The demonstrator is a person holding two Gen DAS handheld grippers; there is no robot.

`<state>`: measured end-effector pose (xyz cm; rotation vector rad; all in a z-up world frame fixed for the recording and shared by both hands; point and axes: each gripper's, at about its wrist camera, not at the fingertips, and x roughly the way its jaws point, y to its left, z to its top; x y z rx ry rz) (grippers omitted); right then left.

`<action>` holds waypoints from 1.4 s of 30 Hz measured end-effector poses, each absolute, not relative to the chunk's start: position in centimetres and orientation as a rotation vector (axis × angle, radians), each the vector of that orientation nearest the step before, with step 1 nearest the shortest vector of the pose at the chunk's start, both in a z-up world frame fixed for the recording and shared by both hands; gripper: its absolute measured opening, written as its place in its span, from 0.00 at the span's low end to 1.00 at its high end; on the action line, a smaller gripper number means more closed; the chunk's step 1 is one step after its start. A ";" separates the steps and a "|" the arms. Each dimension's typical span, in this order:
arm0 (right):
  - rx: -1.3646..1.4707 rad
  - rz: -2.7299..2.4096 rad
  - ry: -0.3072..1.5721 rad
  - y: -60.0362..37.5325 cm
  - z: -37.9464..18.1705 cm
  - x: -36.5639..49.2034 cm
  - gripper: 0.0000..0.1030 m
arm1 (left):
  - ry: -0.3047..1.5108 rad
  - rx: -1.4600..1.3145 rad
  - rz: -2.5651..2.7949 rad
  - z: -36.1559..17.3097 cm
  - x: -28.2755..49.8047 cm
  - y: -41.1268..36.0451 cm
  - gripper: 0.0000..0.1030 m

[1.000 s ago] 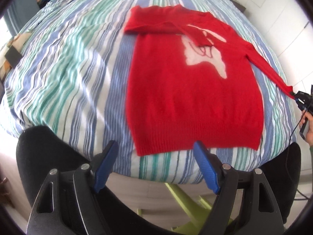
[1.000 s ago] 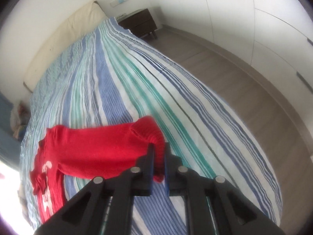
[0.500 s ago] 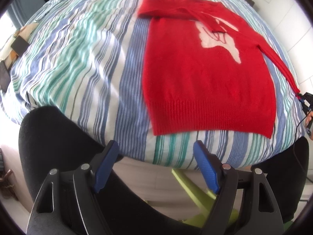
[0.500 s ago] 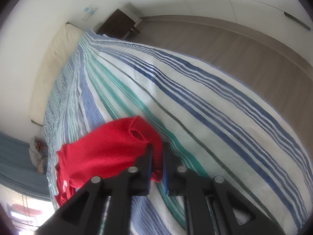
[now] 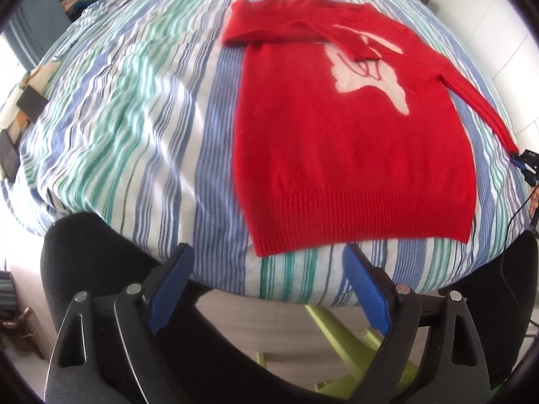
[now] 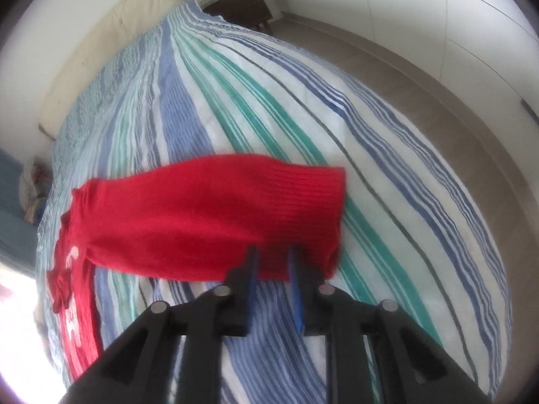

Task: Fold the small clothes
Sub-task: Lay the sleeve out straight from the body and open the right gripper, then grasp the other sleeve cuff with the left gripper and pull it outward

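A small red sweater (image 5: 350, 148) with a white figure on its chest lies flat on the striped bed (image 5: 134, 118). One sleeve is folded across the chest. The other sleeve (image 5: 478, 104) stretches out to the right, where my right gripper holds its cuff. My left gripper (image 5: 267, 289) is open and empty, off the bed's near edge, just below the sweater's hem. In the right wrist view the sleeve (image 6: 215, 219) lies across the bed and my right gripper (image 6: 271, 262) is shut on its lower edge near the cuff.
A cream headboard cushion (image 6: 111, 50) and a dark nightstand (image 6: 242, 0) stand at the bed's far end. Wooden floor (image 6: 438, 77) runs along the bed's right side. A green stool (image 5: 337, 336) and my dark-clothed knees (image 5: 101, 259) are below the near edge.
The right gripper has carried the sleeve cuff down so the sleeve now lies spread flat across the bed. The left gripper has moved back closer to the hem.
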<state>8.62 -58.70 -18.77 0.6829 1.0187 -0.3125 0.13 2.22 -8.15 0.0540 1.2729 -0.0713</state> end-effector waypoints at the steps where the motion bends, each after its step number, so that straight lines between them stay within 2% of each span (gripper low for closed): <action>1: 0.707 -0.324 0.988 -58.9 -18.7 7.9 0.15 | 1.262 0.070 -0.073 -7.9 0.2 2.4 0.88; 5: 0.604 -0.371 0.965 -57.0 -16.2 6.0 0.20 | 1.183 0.129 -0.100 -5.8 2.6 2.4 0.88; 8: 0.522 -0.280 0.950 -53.2 -14.3 5.1 0.40 | 1.049 0.097 -0.158 -2.9 6.3 1.5 0.89; 9: 0.497 -0.248 0.948 -51.7 -13.9 4.8 0.42 | 1.006 0.084 -0.195 -2.2 7.7 0.9 0.90; 12: 0.455 -0.149 0.956 -47.0 -13.8 3.8 0.42 | 0.953 0.166 -0.293 -2.1 12.2 -2.5 0.90; 15: 0.448 -0.066 0.992 -43.1 -14.8 3.3 0.42 | 0.947 0.458 -0.486 -4.4 15.6 -7.9 0.89; 18: 0.459 -0.011 1.017 -40.5 -15.9 2.5 0.42 | 0.910 0.741 -0.582 -7.0 17.2 -12.0 0.80; 22: 0.466 0.011 1.014 -38.6 -16.5 1.7 0.42 | 0.964 0.823 -0.659 -9.9 19.9 -14.4 0.77; 25: 0.475 0.004 1.004 -38.2 -16.7 1.2 0.42 | 1.037 0.785 -0.644 -12.4 22.2 -14.7 0.65; 26: 0.475 0.001 1.002 -38.2 -16.6 1.1 0.42 | 1.062 0.757 -0.629 -13.1 22.7 -14.4 0.50; 27: 0.476 -0.002 1.001 -38.2 -16.7 1.1 0.42 | 1.098 0.718 -0.608 -13.8 23.4 -14.1 0.12; 28: 0.476 -0.005 1.000 -38.2 -16.8 1.0 0.42 | 1.137 0.652 -0.593 -14.0 24.0 -13.5 0.05; 29: 0.475 -0.008 1.000 -38.2 -16.7 1.0 0.42 | 1.137 0.562 -0.580 -13.2 24.4 -12.5 0.03; 32: 0.479 -0.013 0.991 -38.4 -16.6 1.0 0.42 | 1.048 0.259 -0.544 -7.8 24.5 -6.6 0.02; 36: 0.460 -0.015 0.972 -38.2 -16.1 0.6 0.42 | 0.931 -0.130 -0.379 -0.8 23.8 7.2 0.03; 39: 0.435 -0.002 0.968 -37.6 -16.0 0.7 0.42 | 0.890 -0.244 -0.165 0.7 23.6 17.1 0.03; 42: 0.423 0.016 0.980 -36.9 -16.3 1.2 0.42 | 0.908 -0.313 0.018 -0.5 23.5 24.6 0.03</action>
